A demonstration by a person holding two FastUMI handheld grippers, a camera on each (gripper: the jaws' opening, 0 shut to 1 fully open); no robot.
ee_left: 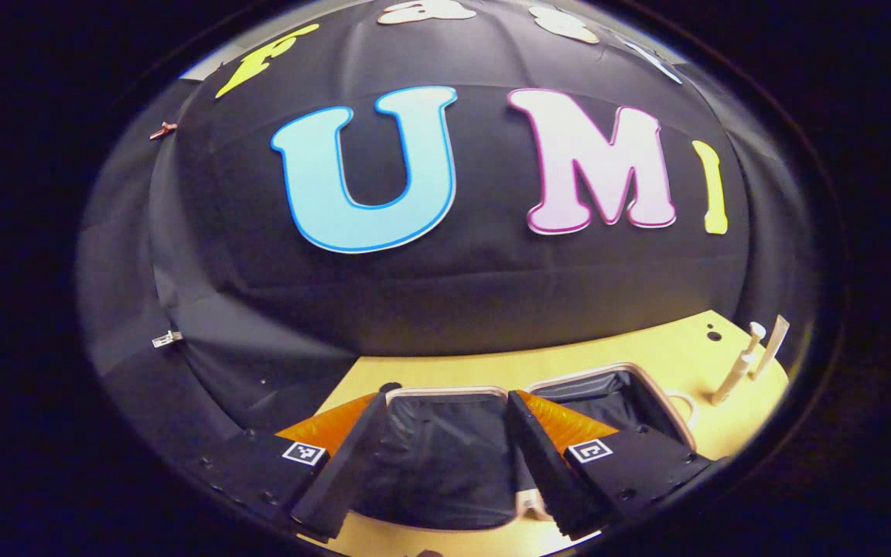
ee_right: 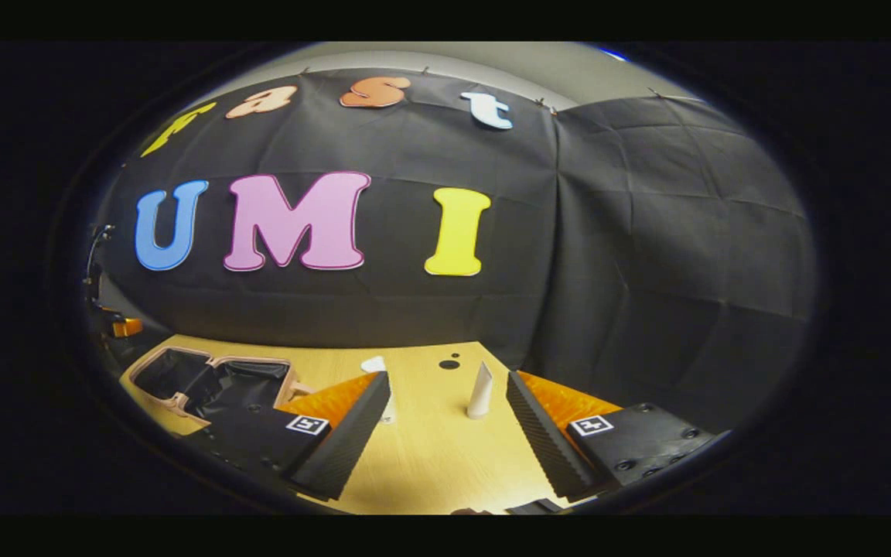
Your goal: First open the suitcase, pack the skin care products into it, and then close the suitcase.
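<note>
1. Hanging above the open suitcase (ee_left: 445, 456), the left gripper (ee_left: 445, 456) is spread wide and nothing is held.
2. Two pale skin care products (ee_left: 747, 360) are seen standing right of the suitcase.
3. The right gripper (ee_right: 445, 433) is likewise spread wide over the wooden table (ee_right: 430, 464), near a white tube (ee_right: 481, 391), touching nothing.

Bare table (ee_right: 430, 456) around upright tube (ee_right: 480, 392), open suitcase (ee_right: 206, 377) well apart.

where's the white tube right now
In the right gripper view the white tube stands upright on the wooden table, ahead between the open right gripper fingers, right of the open suitcase. In the left gripper view it stands right of the suitcase.
</note>
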